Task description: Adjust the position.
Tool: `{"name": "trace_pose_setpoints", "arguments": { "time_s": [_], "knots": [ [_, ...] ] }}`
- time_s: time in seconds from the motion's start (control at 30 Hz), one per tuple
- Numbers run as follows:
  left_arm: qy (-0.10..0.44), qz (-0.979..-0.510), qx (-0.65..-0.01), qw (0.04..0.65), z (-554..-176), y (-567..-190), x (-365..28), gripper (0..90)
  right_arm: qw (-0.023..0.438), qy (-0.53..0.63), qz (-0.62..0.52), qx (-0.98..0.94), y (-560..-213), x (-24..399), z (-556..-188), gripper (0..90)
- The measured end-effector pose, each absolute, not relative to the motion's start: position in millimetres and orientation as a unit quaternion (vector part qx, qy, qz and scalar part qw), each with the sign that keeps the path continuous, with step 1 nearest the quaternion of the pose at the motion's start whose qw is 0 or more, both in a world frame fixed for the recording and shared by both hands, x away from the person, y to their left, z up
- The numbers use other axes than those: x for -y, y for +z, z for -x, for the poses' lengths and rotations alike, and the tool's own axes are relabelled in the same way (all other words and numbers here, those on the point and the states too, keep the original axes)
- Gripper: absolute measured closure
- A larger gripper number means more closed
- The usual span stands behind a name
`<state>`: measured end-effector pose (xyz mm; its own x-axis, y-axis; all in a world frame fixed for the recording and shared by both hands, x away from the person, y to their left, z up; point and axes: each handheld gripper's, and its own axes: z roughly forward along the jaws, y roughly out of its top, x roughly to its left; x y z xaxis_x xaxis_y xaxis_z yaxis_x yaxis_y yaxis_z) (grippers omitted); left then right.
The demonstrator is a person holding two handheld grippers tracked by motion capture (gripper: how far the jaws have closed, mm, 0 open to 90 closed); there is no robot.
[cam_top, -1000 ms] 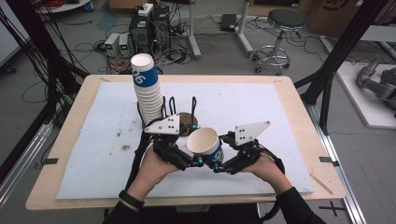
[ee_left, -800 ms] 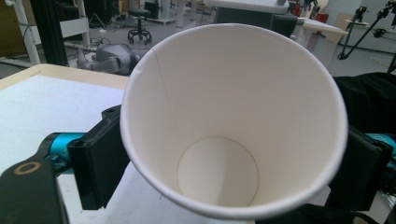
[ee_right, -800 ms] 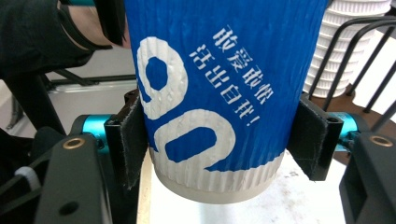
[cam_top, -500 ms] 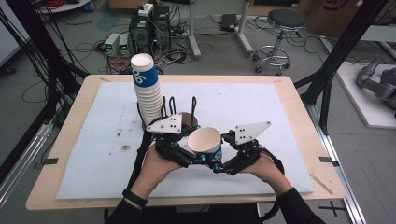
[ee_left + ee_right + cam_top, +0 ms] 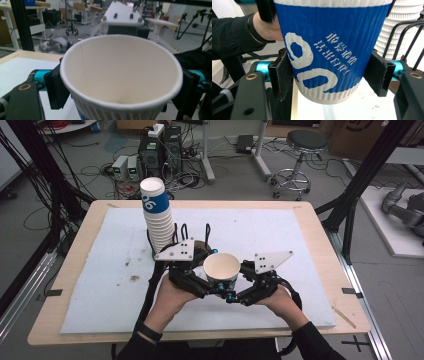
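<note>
A single paper cup (image 5: pixel 221 268) is being held upright above the near middle of the white mat (image 5: pixel 310 240), between the two grippers, well clear of the tall stack of cups (image 5: pixel 157 217) that is standing at the far left in a black wire holder (image 5: pixel 195 232). The right gripper (image 5: pixel 329 75) is being kept pressed together on the cup's lower wall, its dark pads (image 5: pixel 283 75) lying flat against the ribbed blue sleeve on both sides; this low, firm pinch is judged to be there so that the cup is steadied while the other tool works at its top. The left gripper (image 5: pixel 120 85) is being held higher, just under the rolled rim, with a pad (image 5: pixel 56 90) on each side of the cup; its jaws have just been opening a little from a tighter squeeze, with the cup between them, and whether the pads are pressing or merely resting against the wall cannot be told. The arrangement is judged to suit either pulling one nested cup out of another or passing the cup from hand to hand. The cup is being shown as white and bare inside, with a straight seam down its wall, and as blue and corrugated outside, printed with large white numerals and a line of white characters above a plain white base.
</note>
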<state>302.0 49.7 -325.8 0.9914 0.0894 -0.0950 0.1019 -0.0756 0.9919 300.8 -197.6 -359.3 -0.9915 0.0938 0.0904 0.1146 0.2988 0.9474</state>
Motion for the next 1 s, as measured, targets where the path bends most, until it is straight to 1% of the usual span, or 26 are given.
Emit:
{"name": "trace_pose_setpoints", "arguments": {
  "time_s": [0.13, 0.27, 0.4, 0.6, 0.8, 1.0],
  "knots": [
    [-0.007, -0.731, -0.066, 0.679, -302.9, -325.4, -48.9, 17.5, 0.007, -0.593, 0.066, 0.802, -359.8, 197.8, -300.7, 30.2],
    [-0.006, -0.732, -0.066, 0.678, -303.8, -325.8, -48.0, 21.2, 0.004, -0.595, 0.073, 0.801, -360.6, 198.1, -300.3, 29.9],
    [-0.005, -0.736, -0.063, 0.674, -304.8, -326.3, -47.8, 22.2, -0.004, -0.593, 0.073, 0.802, -361.1, 197.2, -300.2, 28.8],
    [0.004, -0.745, -0.060, 0.665, -305.0, -325.3, -49.7, 23.5, -0.007, -0.596, 0.081, 0.799, -361.2, 197.1, -299.2, 21.3],
    [0.006, -0.743, -0.060, 0.666, -304.9, -325.4, -49.5, 23.7, 0.005, -0.621, 0.092, 0.778, -358.2, 198.2, -298.9, 20.6],
    [0.006, -0.743, -0.056, 0.667, -304.0, -326.4, -44.8, 23.9, 0.004, -0.629, 0.094, 0.772, -357.2, 195.0, -296.8, 20.5]
  ]
}}
